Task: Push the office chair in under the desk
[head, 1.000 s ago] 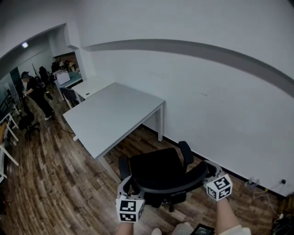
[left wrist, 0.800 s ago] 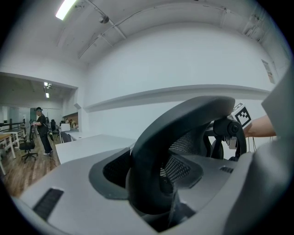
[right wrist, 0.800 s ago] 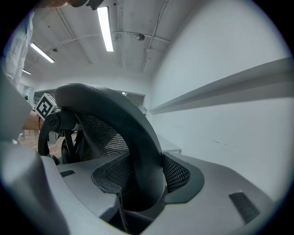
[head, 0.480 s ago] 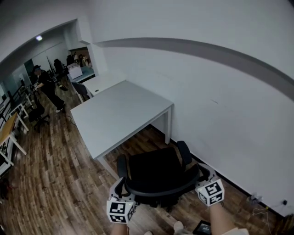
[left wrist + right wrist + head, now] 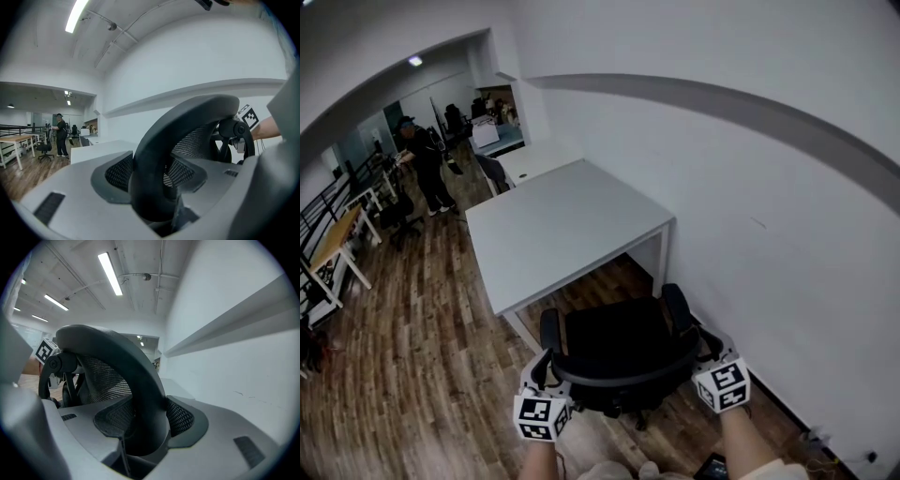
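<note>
The black office chair (image 5: pixel 614 349) stands on the wood floor just in front of the white desk (image 5: pixel 558 230), its seat facing the opening under the desk. My left gripper (image 5: pixel 541 373) is shut on the left end of the chair's curved backrest rim (image 5: pixel 159 154), which fills the space between its padded jaws. My right gripper (image 5: pixel 705 349) is shut on the right end of that same rim (image 5: pixel 140 380). In the left gripper view the right gripper's marker cube (image 5: pixel 249 116) shows beyond the mesh back.
A white wall (image 5: pixel 769 206) runs close along the chair's right side. A person in black (image 5: pixel 425 167) stands far off at the left, among other desks (image 5: pixel 337 246) and chairs. Cables (image 5: pixel 825 439) lie by the wall at the lower right.
Both grippers and the chair have moved forward toward the desk; the seat's front now sits closer to the desk's near edge. The grip on the backrest is unchanged.
</note>
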`<action>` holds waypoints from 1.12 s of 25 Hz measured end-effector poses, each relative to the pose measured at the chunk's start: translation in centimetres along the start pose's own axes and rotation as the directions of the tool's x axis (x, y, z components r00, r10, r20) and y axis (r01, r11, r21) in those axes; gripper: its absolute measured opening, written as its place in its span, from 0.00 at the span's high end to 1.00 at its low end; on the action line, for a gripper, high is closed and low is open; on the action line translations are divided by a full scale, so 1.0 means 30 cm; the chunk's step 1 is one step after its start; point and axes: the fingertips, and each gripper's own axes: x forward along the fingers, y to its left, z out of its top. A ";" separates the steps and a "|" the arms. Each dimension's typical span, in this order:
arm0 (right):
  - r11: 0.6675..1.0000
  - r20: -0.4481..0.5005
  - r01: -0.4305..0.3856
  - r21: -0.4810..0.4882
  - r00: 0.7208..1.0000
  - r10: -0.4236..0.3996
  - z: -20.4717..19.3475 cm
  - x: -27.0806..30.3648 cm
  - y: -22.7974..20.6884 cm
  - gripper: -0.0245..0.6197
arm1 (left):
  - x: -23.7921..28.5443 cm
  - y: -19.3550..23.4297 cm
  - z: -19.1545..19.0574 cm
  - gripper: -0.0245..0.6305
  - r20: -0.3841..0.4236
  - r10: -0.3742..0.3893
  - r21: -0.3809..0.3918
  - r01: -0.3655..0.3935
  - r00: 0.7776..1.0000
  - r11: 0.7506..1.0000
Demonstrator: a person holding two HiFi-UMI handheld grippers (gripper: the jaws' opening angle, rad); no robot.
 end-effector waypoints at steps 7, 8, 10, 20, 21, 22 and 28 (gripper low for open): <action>0.999 0.013 -0.042 -0.017 0.999 0.042 0.012 0.115 -0.101 0.61 | 0.107 0.000 0.018 0.63 0.014 0.049 0.004 -0.049 0.999 0.999; 0.999 0.015 -0.048 -0.020 0.999 0.048 0.015 0.128 -0.114 0.61 | 0.120 -0.001 0.022 0.63 0.016 0.055 0.003 -0.055 0.998 0.999; 0.998 0.020 -0.060 -0.027 0.998 0.061 0.024 0.159 -0.138 0.61 | 0.145 0.000 0.032 0.63 0.020 0.064 0.002 -0.064 0.998 0.998; 0.992 0.045 -0.110 -0.062 0.993 0.113 0.052 0.299 -0.238 0.61 | 0.257 0.010 0.073 0.63 0.028 0.138 0.003 -0.138 0.990 0.990; 0.991 0.051 -0.111 -0.069 0.992 0.115 0.053 0.311 -0.248 0.61 | 0.266 0.010 0.079 0.63 0.026 0.148 0.003 -0.148 0.989 0.989; 0.991 0.058 -0.114 -0.076 0.991 0.118 0.055 0.324 -0.258 0.61 | 0.276 0.012 0.078 0.63 0.030 0.157 0.005 -0.157 0.987 0.988; 0.986 0.059 -0.146 -0.081 0.987 0.151 0.068 0.415 -0.315 0.61 | 0.357 0.029 0.067 0.63 0.036 0.190 0.008 -0.190 0.981 0.982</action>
